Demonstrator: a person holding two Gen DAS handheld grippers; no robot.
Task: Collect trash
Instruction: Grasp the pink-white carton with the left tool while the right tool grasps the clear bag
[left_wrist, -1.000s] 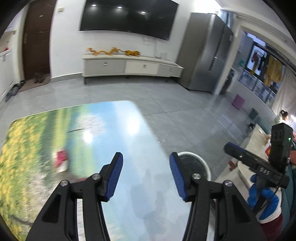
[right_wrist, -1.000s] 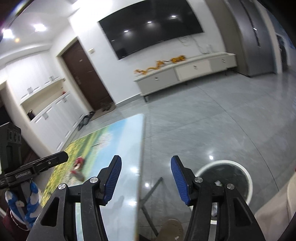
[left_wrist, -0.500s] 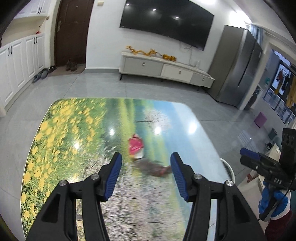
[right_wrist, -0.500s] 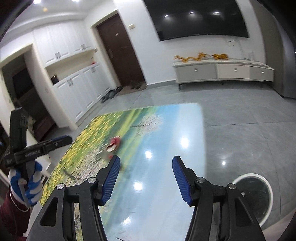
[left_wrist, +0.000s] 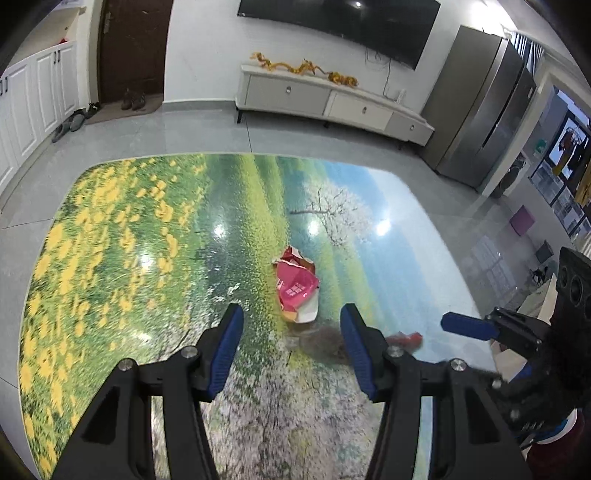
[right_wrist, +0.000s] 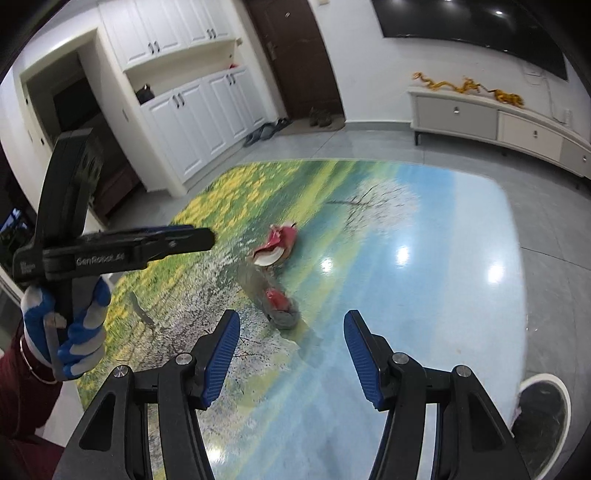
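Room: living room with grey tiled floor; a glossy table (left_wrist: 110, 258) printed with a meadow scene fills the near ground, and every place below is given from the pink wrapper lying on it.
Left gripper (left_wrist: 291, 347): jaws apart, nothing between them; it hangs over the table on the near side of the pink wrapper, with the wrapper almost straight ahead in the gap's line.
Right gripper (right_wrist: 291, 354): jaws apart and empty; it sits to the right of the wrapper and near side, facing a second piece.
Second piece (right_wrist: 279, 301): a crumpled clear-greyish wrapper with a red bit, blurred, lying just nearer than the pink wrapper and closest to the right gripper.
Pink wrapper (left_wrist: 297, 286): torn, flat on the table near its middle; its long axis runs roughly away from the left gripper.
Nearer hand: judged the left for the pink wrapper, the right for the second piece.
Bin (right_wrist: 543, 413): round, white-rimmed, on the floor well to the right of the wrapper, beyond the table edge.
Far: a low white cabinet (left_wrist: 325, 103) against the wall behind the wrapper.
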